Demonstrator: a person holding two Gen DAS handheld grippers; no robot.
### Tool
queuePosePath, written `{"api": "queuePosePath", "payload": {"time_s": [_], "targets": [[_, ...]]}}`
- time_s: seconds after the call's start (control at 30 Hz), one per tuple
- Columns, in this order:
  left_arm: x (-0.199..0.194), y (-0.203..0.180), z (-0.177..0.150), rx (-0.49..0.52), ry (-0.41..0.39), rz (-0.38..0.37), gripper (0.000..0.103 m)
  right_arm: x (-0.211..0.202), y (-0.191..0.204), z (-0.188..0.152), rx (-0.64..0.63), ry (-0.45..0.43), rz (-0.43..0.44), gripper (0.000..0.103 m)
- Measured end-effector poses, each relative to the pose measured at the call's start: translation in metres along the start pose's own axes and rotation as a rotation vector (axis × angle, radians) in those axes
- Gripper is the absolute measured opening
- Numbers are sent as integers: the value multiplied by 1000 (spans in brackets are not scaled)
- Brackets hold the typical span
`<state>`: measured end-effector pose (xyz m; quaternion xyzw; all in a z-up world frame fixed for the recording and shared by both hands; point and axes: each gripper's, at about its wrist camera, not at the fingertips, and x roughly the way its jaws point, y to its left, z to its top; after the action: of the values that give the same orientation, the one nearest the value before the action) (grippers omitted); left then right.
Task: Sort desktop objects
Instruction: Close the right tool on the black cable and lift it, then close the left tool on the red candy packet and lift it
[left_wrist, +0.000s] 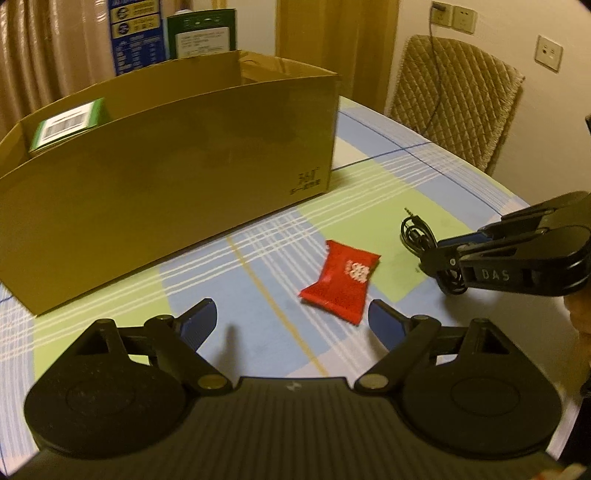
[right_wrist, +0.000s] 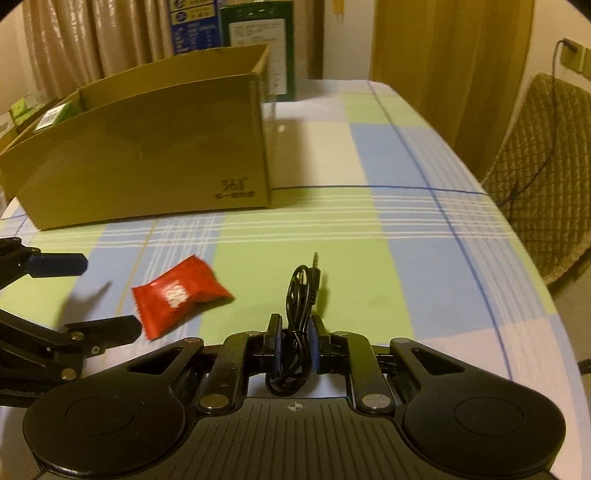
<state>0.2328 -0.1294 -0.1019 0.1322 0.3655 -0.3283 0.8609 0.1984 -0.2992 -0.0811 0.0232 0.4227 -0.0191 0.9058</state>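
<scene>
A red snack packet lies on the checked tablecloth just ahead of my left gripper, which is open and empty. The packet also shows in the right wrist view. My right gripper is shut on a coiled black audio cable, whose plug points away from me. In the left wrist view the right gripper holds the cable to the right of the packet. The left gripper shows at the left of the right wrist view.
An open cardboard box stands on the table behind the packet, with a green carton inside at its left end. Blue and green boxes stand behind it. A quilted chair is at the table's far right edge.
</scene>
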Motion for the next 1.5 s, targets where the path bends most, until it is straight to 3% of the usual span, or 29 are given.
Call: {"api": "queuePosePath", "payload": {"time_s": [0.27,0.47,0.57,0.9,1.37,1.5], "targets": [[27,-20,9,111,-10,-34,66,4,-4,-2,3,4,-9,12],[42,-27,12,147,-5,-39,39,5,-1,-4,-17,-13,-13,12],[44,-29,11,142,-7,-44,33,7,1,-5,-36,-21,-23,12],[40,-28,5,115,-31,-42,34,11,9,-5,-100,-58,-56,13],[44,-26,7,87,-42,-32,38,13,10,-5,-96,-74,-62,13],[45,-25,8,54,-32,-45,31,14,11,-5,-98,-76,-64,13]]}}
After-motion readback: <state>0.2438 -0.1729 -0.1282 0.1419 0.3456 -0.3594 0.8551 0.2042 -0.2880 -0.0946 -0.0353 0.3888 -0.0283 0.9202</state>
